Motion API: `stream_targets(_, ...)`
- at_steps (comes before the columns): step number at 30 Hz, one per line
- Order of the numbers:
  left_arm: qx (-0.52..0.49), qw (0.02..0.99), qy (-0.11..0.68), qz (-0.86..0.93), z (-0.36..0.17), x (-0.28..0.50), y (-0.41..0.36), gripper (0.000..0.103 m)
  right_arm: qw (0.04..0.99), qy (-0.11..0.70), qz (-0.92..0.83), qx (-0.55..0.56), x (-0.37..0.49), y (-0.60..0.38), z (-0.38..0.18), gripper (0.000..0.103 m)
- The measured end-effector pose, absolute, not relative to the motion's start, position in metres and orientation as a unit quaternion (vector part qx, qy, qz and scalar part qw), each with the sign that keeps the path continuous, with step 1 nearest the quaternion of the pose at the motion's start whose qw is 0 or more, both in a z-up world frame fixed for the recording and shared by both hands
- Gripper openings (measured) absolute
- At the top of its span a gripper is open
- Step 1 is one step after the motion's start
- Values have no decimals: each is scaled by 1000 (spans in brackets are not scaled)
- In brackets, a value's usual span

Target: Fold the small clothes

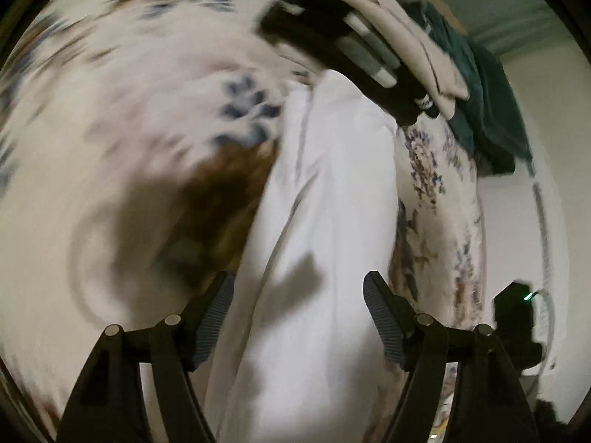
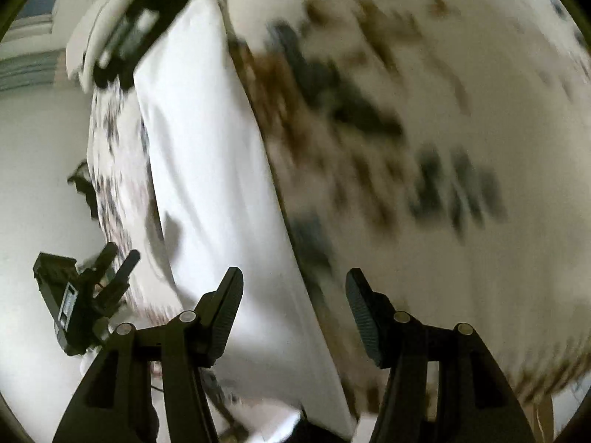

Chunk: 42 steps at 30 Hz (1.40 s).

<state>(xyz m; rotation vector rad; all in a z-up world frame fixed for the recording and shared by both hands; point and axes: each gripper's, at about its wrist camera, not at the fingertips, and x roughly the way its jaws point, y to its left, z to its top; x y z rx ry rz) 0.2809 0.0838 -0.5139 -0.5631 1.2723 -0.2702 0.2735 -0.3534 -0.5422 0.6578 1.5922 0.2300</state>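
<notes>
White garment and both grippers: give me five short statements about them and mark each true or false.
1. The left gripper is open, with nothing between its fingers. True.
2. The right gripper is clamped on the white garment. False: its jaws are spread and hold nothing.
3. The white garment lies on a flowered cover. True.
4. A pile of other clothes, with a dark green piece, sits past the far end of the white garment. True.
5. The left gripper cannot be seen from the right wrist camera. False: it shows at the lower left of that view.
</notes>
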Motion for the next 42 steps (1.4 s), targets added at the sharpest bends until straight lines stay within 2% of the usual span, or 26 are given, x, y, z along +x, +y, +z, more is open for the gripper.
stream_targets(1, -239, 756, 594, -131, -524, 295, 72, 69, 648, 697, 98, 291, 283, -347, -547, 60)
stream_targets(2, -219, 756, 602, -135, -533, 301, 65, 63, 649, 695, 95, 294, 294, -344, -550, 60)
stream_targets(4, -190, 746, 619, -154, -550, 307, 55, 1, 647, 693, 91, 304, 313, -343, -559, 60)
stream_targets(11, -220, 762, 590, -154, -547, 292, 87, 0, 638, 697, 83, 317, 334, -323, -583, 60)
stream_targets(18, -266, 741, 599, -144, -549, 309, 116, 2, 636, 701, 80, 313, 343, -297, -596, 60)
stream_targets(20, -281, 737, 596, -152, -545, 330, 112, 13, 645, 690, 87, 317, 354, -291, -592, 60)
stream_targets(21, -287, 739, 589, -159, -544, 340, 110, 33, 652, 682, 92, 318, 361, -292, -588, 60)
stream_targets(22, -290, 743, 581, -163, -542, 351, 107, 59, 660, 674, 99, 317, 371, -293, -584, 60)
stream_targets(23, -290, 750, 572, -162, -541, 363, 105, 66, 665, 670, 101, 315, 377, -294, -582, 60)
stream_targets(24, -290, 756, 564, -164, -541, 374, 103, 67, 673, 662, 102, 313, 388, -296, -580, 60)
stream_targets(27, -284, 761, 559, -166, -554, 419, 89, 67, 693, 646, 108, 301, 420, -295, -576, 60)
stream_targets(30, -257, 777, 553, -158, -562, 451, 80, 61, 709, 632, 115, 290, 457, -287, -579, 60)
stream_targets(31, -247, 782, 551, -154, -563, 457, 78, 30, 712, 629, 119, 287, 469, -283, -581, 60)
stream_targets(32, -234, 783, 556, -152, -566, 465, 75, 14, 715, 629, 118, 282, 480, -277, -584, 60)
stream_targets(33, -231, 779, 562, -156, -570, 471, 73, 9, 718, 627, 115, 277, 488, -274, -586, 60)
stream_targets(39, -259, 775, 551, -171, -579, 469, 87, 9, 713, 617, 134, 304, 525, -261, -605, 59)
stream_targets(40, -272, 771, 550, -169, -583, 469, 94, 9, 715, 609, 141, 313, 527, -262, -607, 40)
stream_targets(41, -282, 769, 549, -169, -584, 469, 97, 9, 720, 606, 136, 310, 530, -261, -609, 5)
stream_targets(42, -297, 764, 546, -175, -585, 468, 101, 9, 719, 606, 123, 317, 534, -266, -612, 5)
